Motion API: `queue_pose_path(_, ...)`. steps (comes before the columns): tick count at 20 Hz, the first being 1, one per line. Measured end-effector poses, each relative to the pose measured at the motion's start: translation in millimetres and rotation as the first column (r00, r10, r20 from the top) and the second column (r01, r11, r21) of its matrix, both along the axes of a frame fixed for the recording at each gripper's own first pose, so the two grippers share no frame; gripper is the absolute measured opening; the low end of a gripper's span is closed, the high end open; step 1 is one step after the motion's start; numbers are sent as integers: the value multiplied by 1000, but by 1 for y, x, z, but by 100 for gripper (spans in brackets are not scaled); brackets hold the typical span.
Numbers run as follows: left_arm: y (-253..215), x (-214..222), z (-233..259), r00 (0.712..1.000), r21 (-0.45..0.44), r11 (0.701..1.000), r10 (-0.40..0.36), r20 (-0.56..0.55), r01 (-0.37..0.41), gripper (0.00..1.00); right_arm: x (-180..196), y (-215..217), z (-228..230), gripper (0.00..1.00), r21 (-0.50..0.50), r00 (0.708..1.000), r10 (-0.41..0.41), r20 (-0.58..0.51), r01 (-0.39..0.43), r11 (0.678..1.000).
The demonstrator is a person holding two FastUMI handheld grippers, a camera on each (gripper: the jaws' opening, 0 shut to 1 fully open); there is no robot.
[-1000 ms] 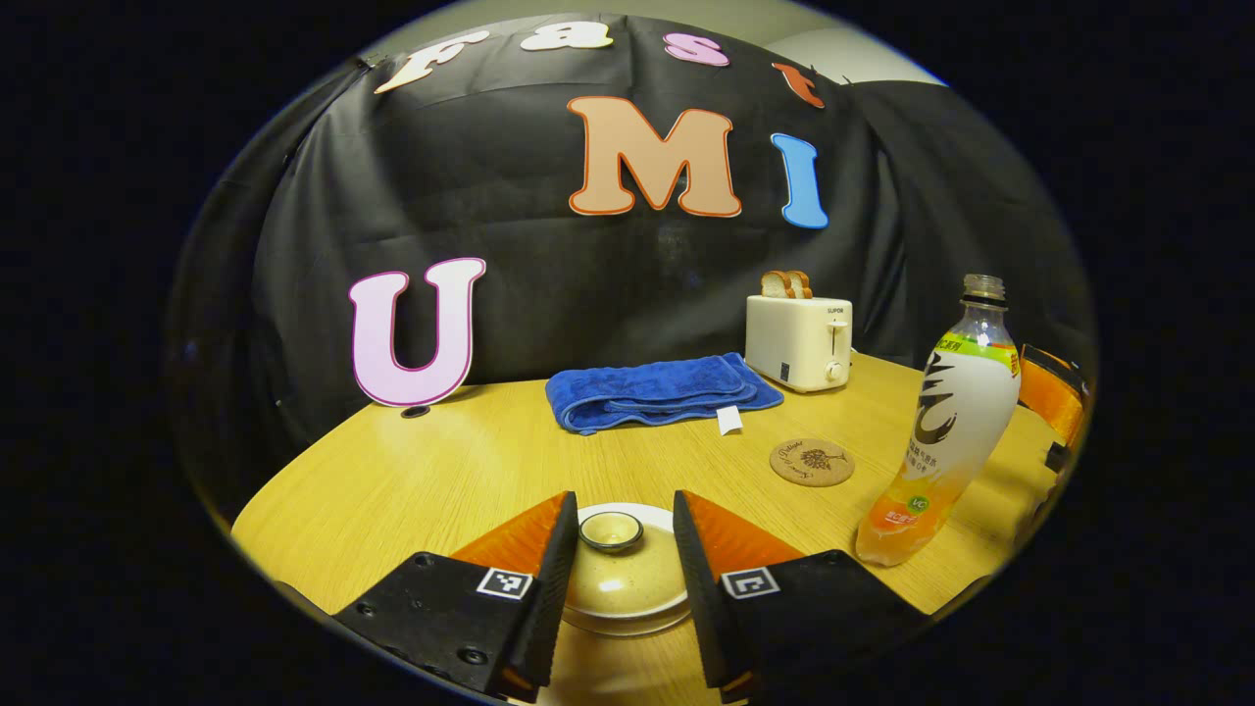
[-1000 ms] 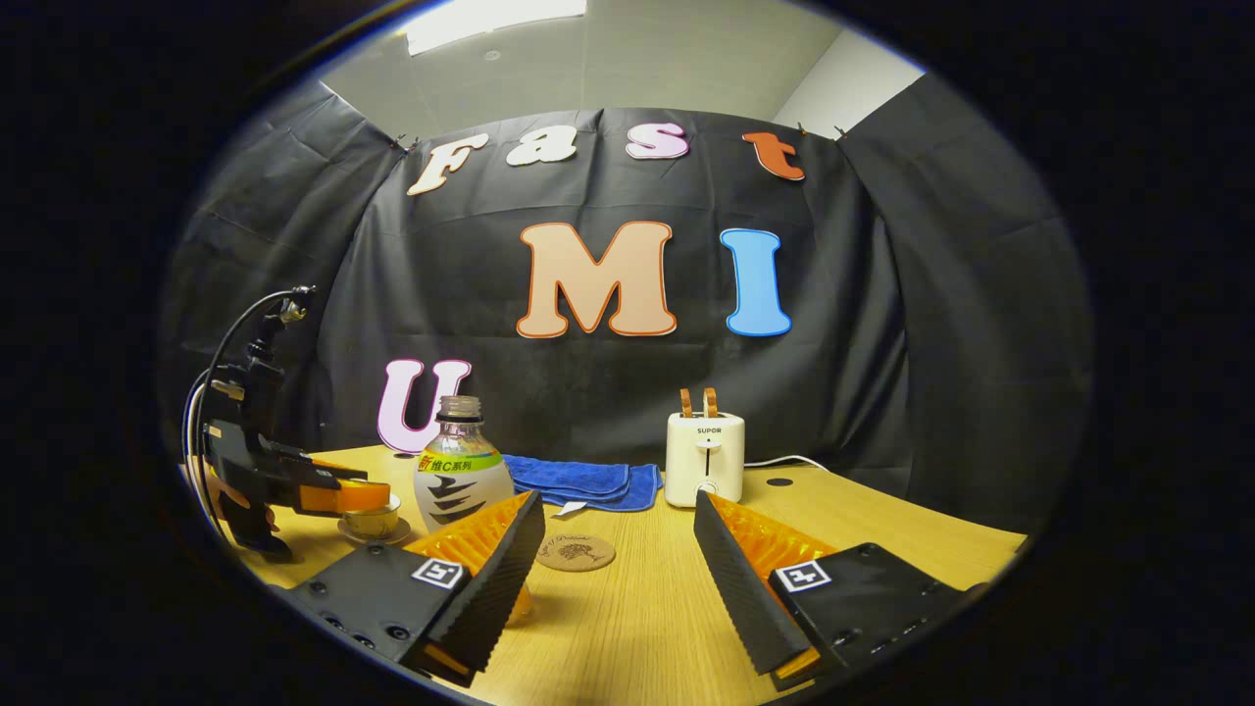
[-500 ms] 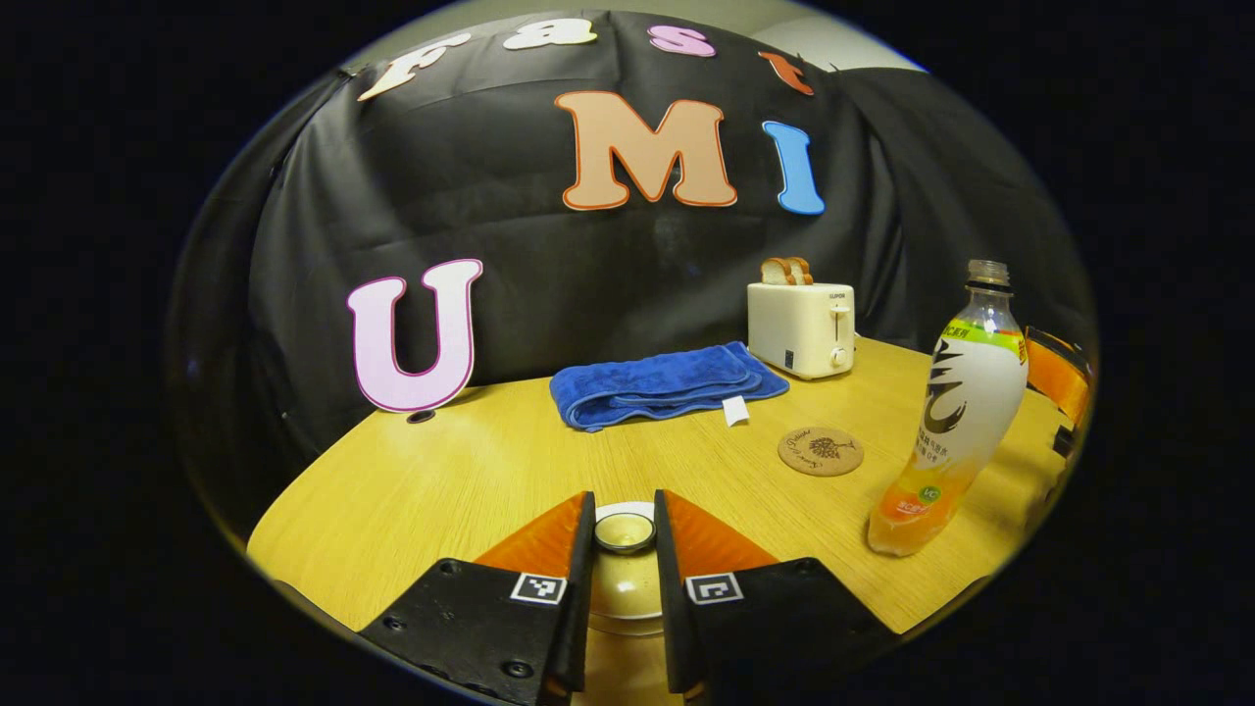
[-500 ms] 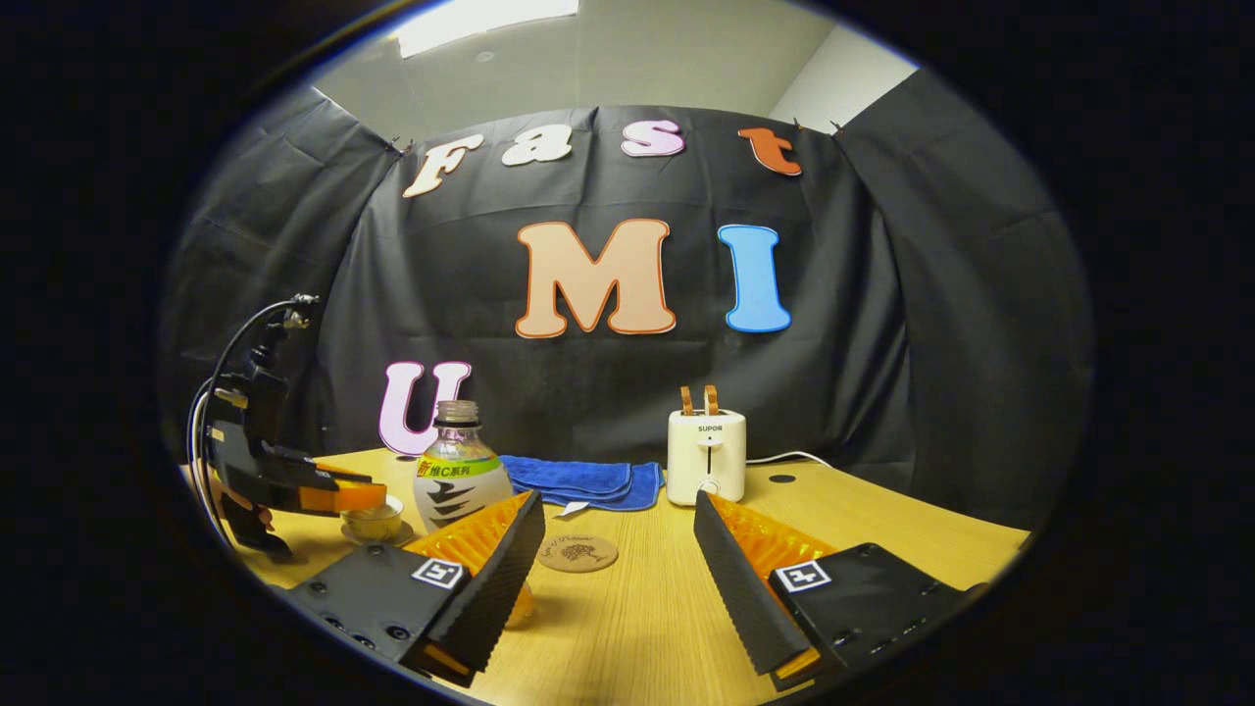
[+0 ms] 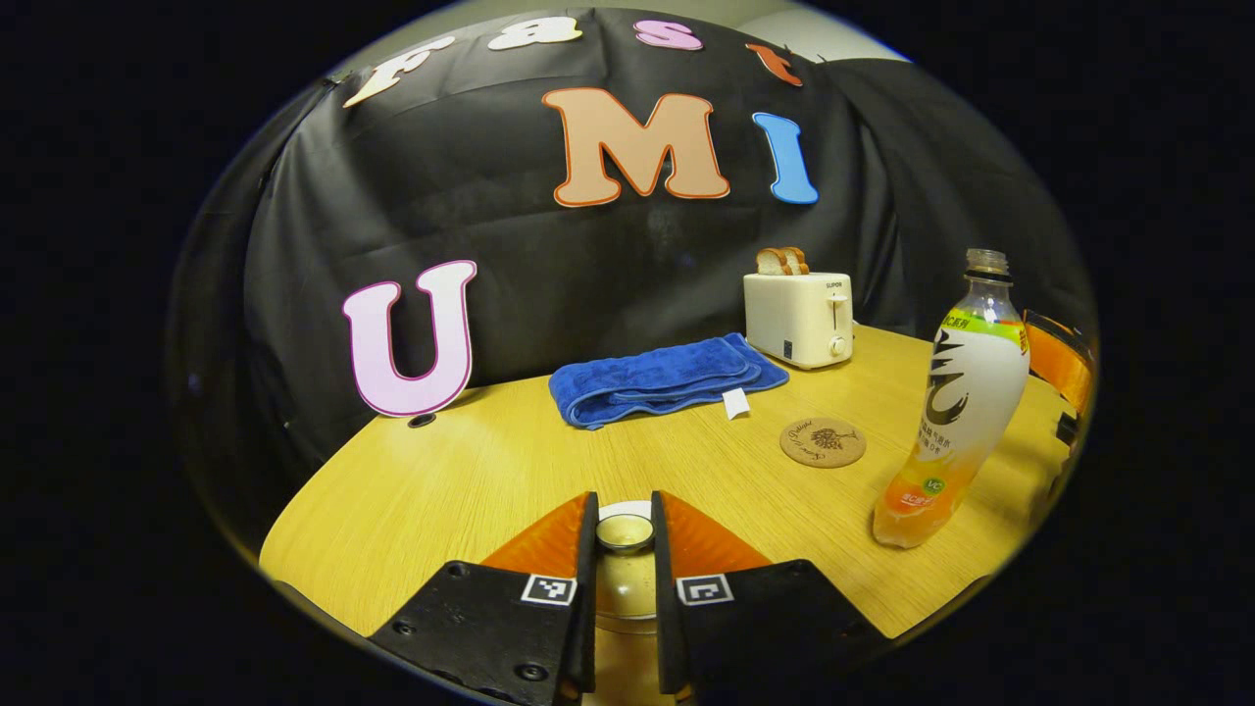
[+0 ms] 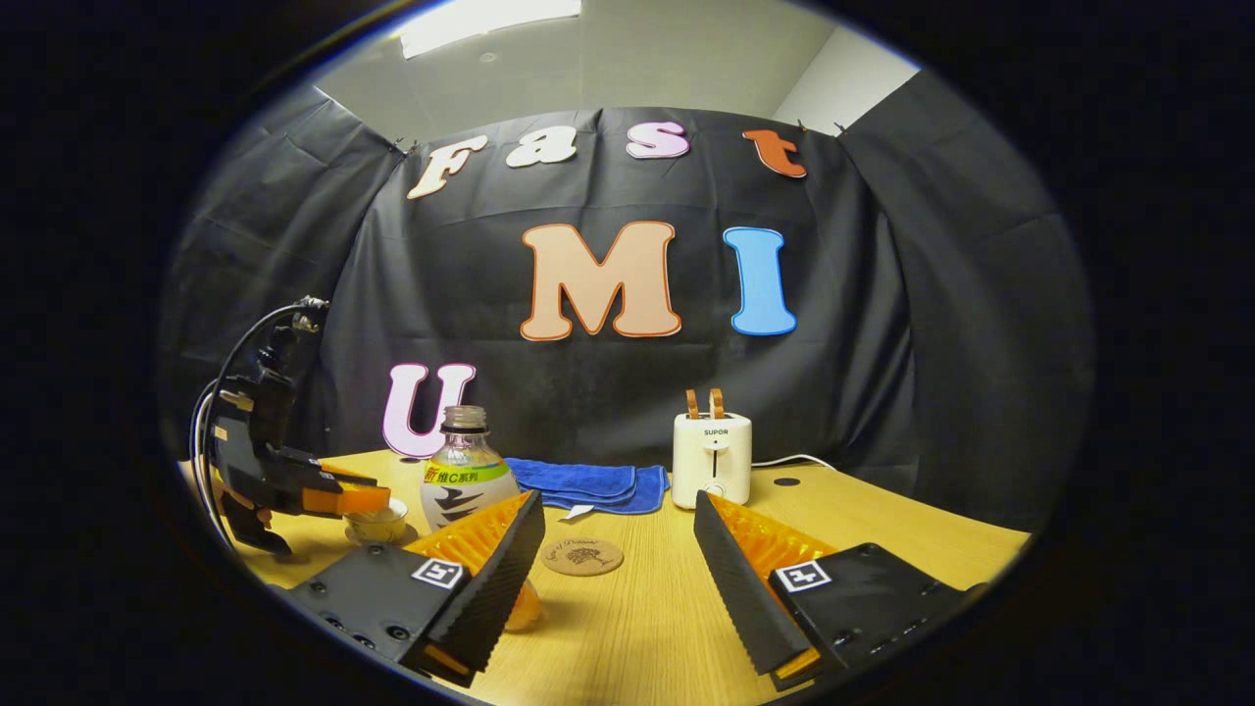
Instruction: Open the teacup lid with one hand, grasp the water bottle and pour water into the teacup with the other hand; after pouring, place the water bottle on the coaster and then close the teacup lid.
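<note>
My left gripper [image 5: 625, 534] is shut on the small round knob of the beige teacup lid [image 5: 626, 588]; the lid sits between my fingers, with a white saucer rim [image 5: 625, 509] just beyond it. In the right gripper view the same gripper [image 6: 365, 500] sits atop the teacup [image 6: 377, 528]; whether the lid has left the cup I cannot tell. The uncapped water bottle [image 5: 956, 412] stands upright at the right, orange liquid in its base. My right gripper [image 6: 618, 505] hangs open above the table, the bottle [image 6: 466, 479] just beyond its left finger. The round cork coaster [image 5: 823, 442] lies bare.
A folded blue towel [image 5: 667, 380] lies at the back of the wooden table [image 5: 441, 480], and a white toaster [image 5: 799, 319] with two bread slices stands to its right. Beyond my right fingers lies the coaster [image 6: 582, 556], with the toaster [image 6: 713, 459] behind it.
My left gripper's fingers went from wide apart around the lid to shut on its knob. The right gripper stayed open and barely shifted.
</note>
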State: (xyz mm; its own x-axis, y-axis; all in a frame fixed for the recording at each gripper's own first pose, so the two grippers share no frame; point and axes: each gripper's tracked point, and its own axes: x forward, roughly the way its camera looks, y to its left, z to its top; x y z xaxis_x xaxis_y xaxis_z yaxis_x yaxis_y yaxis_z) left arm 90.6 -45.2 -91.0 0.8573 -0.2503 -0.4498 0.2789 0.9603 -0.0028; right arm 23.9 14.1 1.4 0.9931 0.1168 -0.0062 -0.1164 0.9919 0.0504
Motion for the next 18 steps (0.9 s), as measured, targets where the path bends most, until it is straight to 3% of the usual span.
queue_pose_path(8,-3,0,20,997,-53,999,5,72,-1,20,-2,6,-5,93,-2,999,32,-23,-32,999)
queue_pose_path(9,-2,1,26,996,-59,998,9,93,-4,20,-2,9,-5,100,5,999,48,-26,-47,999)
queue_pose_path(11,1,1,33,994,-63,998,18,104,-11,20,-4,14,-7,93,13,996,80,-34,-79,997)
queue_pose_path(12,2,0,38,993,-70,997,26,117,-18,20,-5,17,-8,98,19,994,101,-41,-100,995)
queue_pose_path(18,26,-14,50,988,-92,994,77,132,-65,20,-16,43,-14,98,12,968,243,-66,-243,970)
